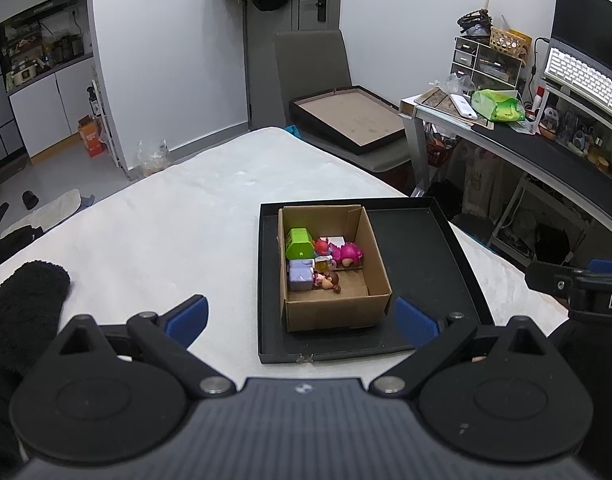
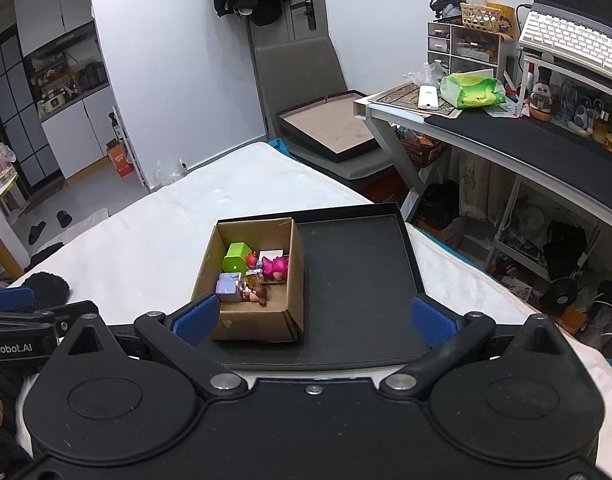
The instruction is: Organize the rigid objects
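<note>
Left wrist view: the black tray [image 1: 425, 248] sits at the bed's [image 1: 166, 220] right edge, a wide stretch of bare white cover free to its left. The cardboard box [image 1: 333, 312] hugs the tray's left wall, leaving the smooth right half bare. Inside the box, packed toward its left and far walls: a green block [image 1: 299, 243], a lilac cube [image 1: 301, 276], a pink figure [image 1: 347, 253] (glossy plastic, all of them). The left gripper [image 1: 302, 316] hangs spread wide and empty, the box just ahead between its blue ribbed pads. The right gripper [image 2: 313, 316] gapes empty too, above the tray's near edge, the box by its left pad.
</note>
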